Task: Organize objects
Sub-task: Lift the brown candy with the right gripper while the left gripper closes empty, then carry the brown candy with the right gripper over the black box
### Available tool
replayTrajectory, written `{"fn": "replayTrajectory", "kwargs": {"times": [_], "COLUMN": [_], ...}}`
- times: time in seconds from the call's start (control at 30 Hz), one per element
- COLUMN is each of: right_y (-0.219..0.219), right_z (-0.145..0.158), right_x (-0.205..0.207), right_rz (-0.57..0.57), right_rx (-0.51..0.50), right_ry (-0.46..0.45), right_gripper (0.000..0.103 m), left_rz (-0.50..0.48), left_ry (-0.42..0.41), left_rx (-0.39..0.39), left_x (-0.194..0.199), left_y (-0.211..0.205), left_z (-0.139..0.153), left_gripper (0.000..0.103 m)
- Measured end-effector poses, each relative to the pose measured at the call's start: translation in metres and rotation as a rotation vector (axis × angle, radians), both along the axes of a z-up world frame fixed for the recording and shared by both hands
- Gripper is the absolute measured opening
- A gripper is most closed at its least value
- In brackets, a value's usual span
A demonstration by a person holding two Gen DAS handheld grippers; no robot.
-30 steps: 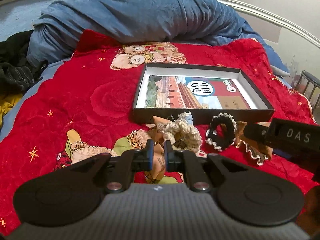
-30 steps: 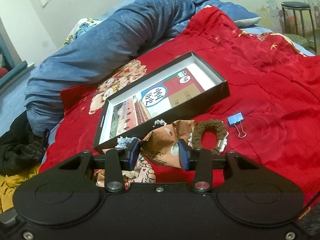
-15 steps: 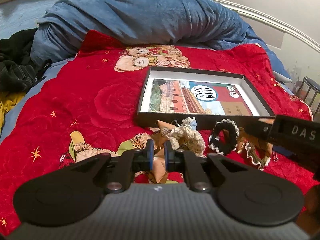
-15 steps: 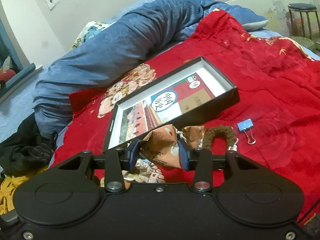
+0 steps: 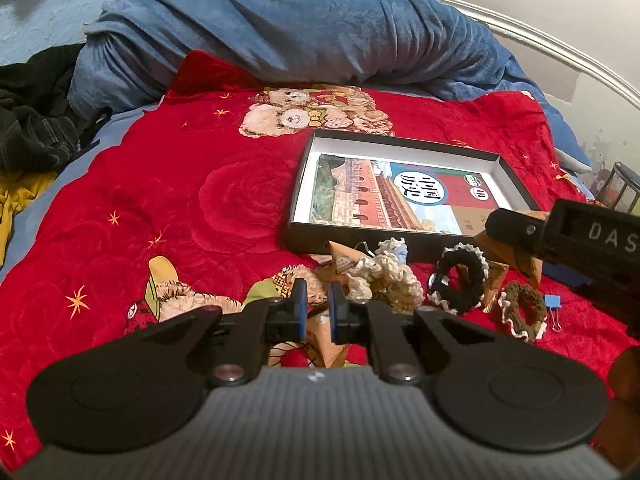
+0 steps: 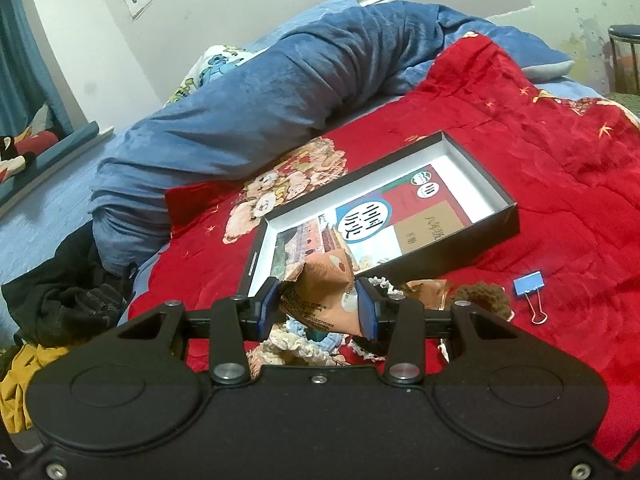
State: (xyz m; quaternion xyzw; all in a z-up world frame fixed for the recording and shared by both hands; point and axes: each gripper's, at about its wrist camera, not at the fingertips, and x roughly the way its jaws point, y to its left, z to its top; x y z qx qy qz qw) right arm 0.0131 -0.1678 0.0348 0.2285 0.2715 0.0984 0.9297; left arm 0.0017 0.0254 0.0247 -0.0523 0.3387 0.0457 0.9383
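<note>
My right gripper is shut on an orange snack packet, held just above the near edge of a shallow black box; a picture book lies in the box. In the left wrist view it enters from the right. My left gripper is shut and hovers over a second orange packet on the red blanket; nothing shows clamped between its pads. In front of the box lie a cream scrunchie, a black one with white trim, a brown one and a blue binder clip.
A rolled blue duvet lies across the bed behind the box. Dark clothes are heaped at the left edge. A metal bed rail runs along the right, with a stool beyond it.
My right gripper has risen a little with the packet and now sits closer to the box's near edge. The left gripper stays shut; its view has tilted slightly.
</note>
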Motion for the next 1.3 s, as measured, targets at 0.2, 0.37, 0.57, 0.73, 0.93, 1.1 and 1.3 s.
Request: {"fn": "replayTrajectory", "kwargs": {"times": [0.2,0.37,0.57,0.73,0.93,1.1,1.3], "right_y": [0.0,0.003,0.008,0.008,0.016,0.023,0.033], "right_z": [0.002,0.004,0.011,0.018,0.032,0.051,0.078], "right_x": [0.003,0.006,0.009,0.019,0.038,0.057,0.083], "right_rz": [0.025,0.059,0.094,0.113,0.112,0.136,0.166], "right_rx": [0.01,0.027,0.012,0.023,-0.042,-0.032,-0.049], "right_ry": [-0.015,-0.025,-0.056,-0.074,-0.106,-0.152,-0.224], "right_gripper": [0.04,0.04,0.04,0.04,0.04,0.04,0.04], "left_rz": [0.0,0.001,0.004,0.007,0.016,0.001,-0.037], "left_ry": [-0.009,-0.019,-0.054,-0.09,-0.139,-0.171,-0.179], "left_rx": [0.012,0.017,0.013,0.027,0.065,0.104,0.07], "left_x": [0.0,0.0,-0.001,-0.001,0.005,0.018,0.036], "left_y": [-0.001,-0.001,0.006,0.013,0.026,0.033,0.043], "left_z": [0.0,0.001,0.013,0.027,0.048,0.067,0.079], "left_gripper": [0.014,0.014,0.014,0.014,0.014,0.014,0.014]}}
